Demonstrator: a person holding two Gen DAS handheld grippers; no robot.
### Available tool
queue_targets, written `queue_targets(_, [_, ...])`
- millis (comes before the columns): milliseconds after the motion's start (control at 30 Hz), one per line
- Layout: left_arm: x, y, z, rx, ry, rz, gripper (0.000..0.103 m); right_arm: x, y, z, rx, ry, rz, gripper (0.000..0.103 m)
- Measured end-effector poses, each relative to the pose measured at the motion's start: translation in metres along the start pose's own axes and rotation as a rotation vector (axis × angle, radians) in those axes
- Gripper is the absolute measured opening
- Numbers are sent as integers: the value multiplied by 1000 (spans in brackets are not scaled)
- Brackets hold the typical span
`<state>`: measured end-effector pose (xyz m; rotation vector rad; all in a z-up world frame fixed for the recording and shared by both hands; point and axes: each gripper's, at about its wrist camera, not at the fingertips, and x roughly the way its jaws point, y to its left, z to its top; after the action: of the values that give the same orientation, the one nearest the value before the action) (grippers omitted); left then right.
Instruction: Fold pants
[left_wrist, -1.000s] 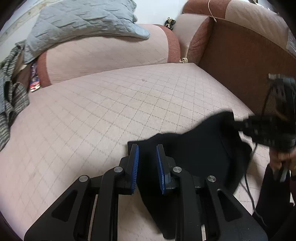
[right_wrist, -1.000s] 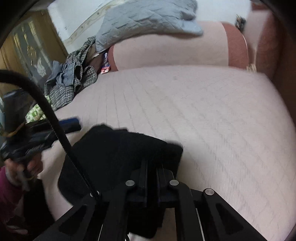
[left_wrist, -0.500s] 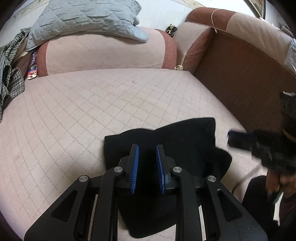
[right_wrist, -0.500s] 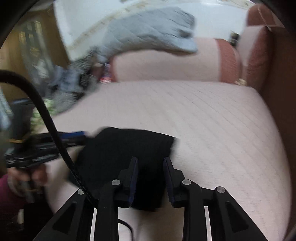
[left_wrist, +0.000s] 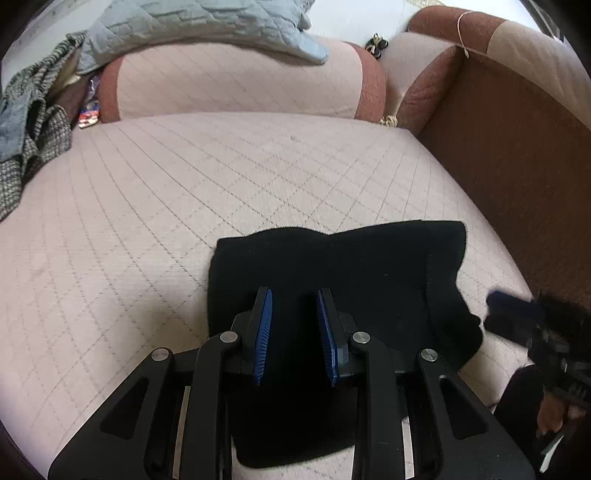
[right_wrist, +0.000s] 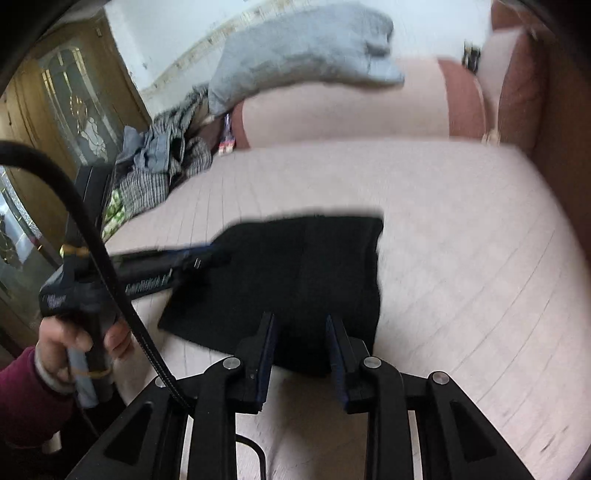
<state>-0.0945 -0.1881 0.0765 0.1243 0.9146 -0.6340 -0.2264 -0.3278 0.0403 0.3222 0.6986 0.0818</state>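
Observation:
The black pants (left_wrist: 343, 277) lie folded into a compact rectangle on the pink quilted sofa seat (left_wrist: 147, 206). My left gripper (left_wrist: 294, 299) is open and empty, its blue pads just above the near part of the pants. In the right wrist view the pants (right_wrist: 295, 273) lie in front of my right gripper (right_wrist: 300, 323), which is open and empty at their near edge. The left gripper (right_wrist: 207, 256) shows there at the pants' left edge. The right gripper (left_wrist: 496, 299) shows blurred at the right of the left wrist view.
A grey quilted blanket (left_wrist: 192, 26) lies on the sofa's back cushion (left_wrist: 236, 85). A pile of checked clothes (left_wrist: 29, 136) sits at the seat's far left. The brown armrest (left_wrist: 517, 140) bounds the seat on the right. A black cable (right_wrist: 92, 236) crosses the right wrist view.
My right gripper has let go of the pants, opened and pulled back toward the seat's near edge. The pants now lie flat and folded. My left gripper has opened wider.

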Motion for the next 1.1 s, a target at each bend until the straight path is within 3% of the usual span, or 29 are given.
queue_targets(133, [-12,-4,-6,13,-18,54,24,11,3,16,1,-36,-7,46])
queue_targets(167, [-14,-3,-9,12,-17,55,24,15,-2,16,-9,-39,-28,46])
queue_targets(233, [-15,-2,-13,-1,-10,59,24,35,-11,17,-19,4,-96,46])
queue_targets(300, [-15,-1,-16,-9,-9,61,24,60,-18,7,16,103,-99,46])
queue_targets(500, [-22,-3,-20,8,-31,105,24,19,-20,1,42,-34,-46,47])
queue_targets(733, [-21,1,-20,-21,-58,127,24,1,-18,-17,2,-104,-24,50])
queue_targets(800, [-19,3,-21,-30,-75,122,32,3,-21,-21,17,-121,-7,51])
queue_targets(833, [-19,5,-22,-35,-85,119,48,5,-23,-20,25,-126,-5,53])
queue_targets(867, [-19,7,-22,-43,-91,111,57,7,-24,-21,38,-130,-6,55])
queue_targets(933, [-16,14,-21,-69,-89,82,57,11,-27,-22,66,-124,-1,61])
queue_targets(1100, [-13,23,-20,-98,-86,66,57,18,-33,-21,75,-110,9,61])
